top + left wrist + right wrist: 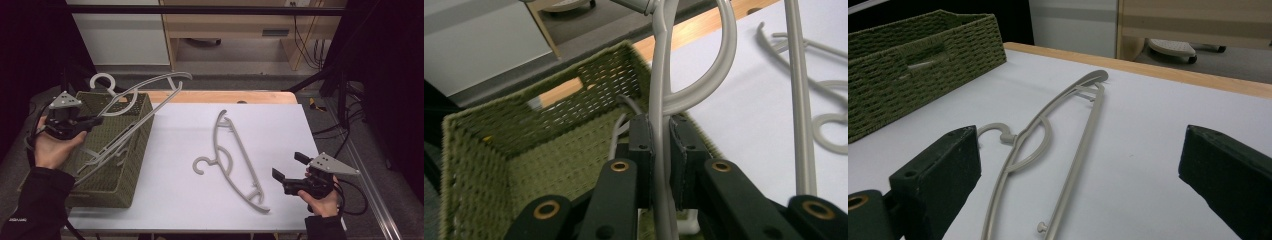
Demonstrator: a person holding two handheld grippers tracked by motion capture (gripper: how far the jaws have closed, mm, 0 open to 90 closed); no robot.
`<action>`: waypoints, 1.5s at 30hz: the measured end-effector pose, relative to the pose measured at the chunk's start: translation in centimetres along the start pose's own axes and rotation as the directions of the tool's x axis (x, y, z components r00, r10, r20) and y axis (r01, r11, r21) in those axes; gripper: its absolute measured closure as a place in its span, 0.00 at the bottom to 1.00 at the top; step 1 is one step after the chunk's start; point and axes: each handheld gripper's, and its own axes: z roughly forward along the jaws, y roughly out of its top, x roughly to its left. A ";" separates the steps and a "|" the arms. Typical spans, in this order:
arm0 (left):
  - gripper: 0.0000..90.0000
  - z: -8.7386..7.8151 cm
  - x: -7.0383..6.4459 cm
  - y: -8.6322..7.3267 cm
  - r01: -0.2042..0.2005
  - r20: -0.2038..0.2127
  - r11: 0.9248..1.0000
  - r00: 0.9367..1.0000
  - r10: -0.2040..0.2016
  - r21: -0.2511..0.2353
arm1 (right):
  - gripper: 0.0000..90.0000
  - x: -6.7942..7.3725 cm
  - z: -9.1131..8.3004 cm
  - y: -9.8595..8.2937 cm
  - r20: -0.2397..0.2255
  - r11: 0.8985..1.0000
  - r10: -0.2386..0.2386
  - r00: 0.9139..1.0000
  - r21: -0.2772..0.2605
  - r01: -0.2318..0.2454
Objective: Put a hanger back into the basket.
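Observation:
My left gripper (99, 120) (661, 130) is shut on a grey plastic hanger (150, 87) (659, 75), which it holds tilted over a green woven basket (137, 135) (549, 115) at the table's left. The hanger's hook points to the far left and its lower end dips toward the basket. A second grey hanger (240, 155) (829, 125) (1045, 125) lies flat in the middle of the white table (280, 125). At the front right my right gripper (289, 166) (1083, 150) stands open just above the table, its jaws facing the lying hanger's near end and holding nothing.
More grey hanger bars (100, 156) rest inside the basket (908, 85). A wooden strip (225, 96) edges the table's far side, with cabinets and cables on the floor beyond. White tabletop (1148, 130) stretches between the basket and the right gripper.

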 end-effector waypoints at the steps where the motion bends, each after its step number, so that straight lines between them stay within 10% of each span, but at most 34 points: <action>1: 0.91 0.0 0.2 -0.2 0.001 -0.005 1.000 1.000 -0.001 0.001 | 0.04 0.0 0.0 0.0 -0.001 1.000 0.001 1.000 0.002 -0.001; 25: 0.90 -0.4 6.0 -5.7 0.044 -0.128 0.996 0.991 -0.034 0.072 | 0.04 0.1 0.3 -0.1 -0.002 1.000 0.001 1.000 0.012 -0.001; 40: 0.90 -0.9 7.4 -8.0 0.057 -0.161 0.994 0.986 -0.041 0.096 | 0.04 0.1 0.4 -0.2 -0.001 1.000 -0.002 1.000 0.015 0.002; 45: 0.90 -0.6 7.2 -7.8 0.015 -0.204 0.990 0.979 0.014 0.138 | 0.04 0.1 0.5 -0.2 -0.003 1.000 -0.002 1.000 0.018 0.002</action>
